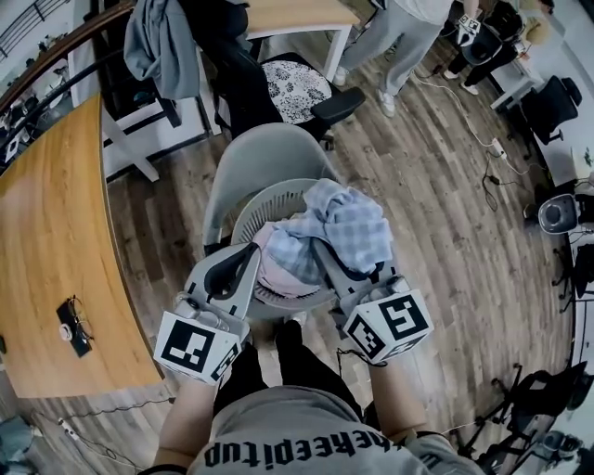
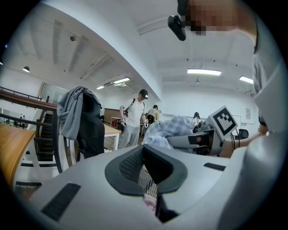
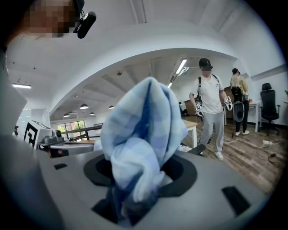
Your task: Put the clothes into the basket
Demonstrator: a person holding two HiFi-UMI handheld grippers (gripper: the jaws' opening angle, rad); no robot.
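Note:
A grey slatted basket (image 1: 271,198) stands on a grey chair (image 1: 251,153) right in front of me. Pink clothes (image 1: 278,269) lie inside it. My right gripper (image 1: 327,255) is shut on a bunched blue checked cloth (image 1: 348,227) held above the basket's right side. In the right gripper view that cloth (image 3: 139,130) fills the space between the jaws and hides their tips. My left gripper (image 1: 249,249) hangs over the basket's left rim. Its pads (image 2: 130,164) meet at the tips with nothing pinched there, and a bit of pink fabric (image 2: 150,203) shows below them.
A wooden table (image 1: 56,250) runs along the left with a small black device (image 1: 72,327) on it. Behind the basket stand a black office chair with a patterned cushion (image 1: 292,88) and a hanging grey jacket (image 1: 162,42). People (image 1: 408,28) stand at the back; cables cross the floor on the right.

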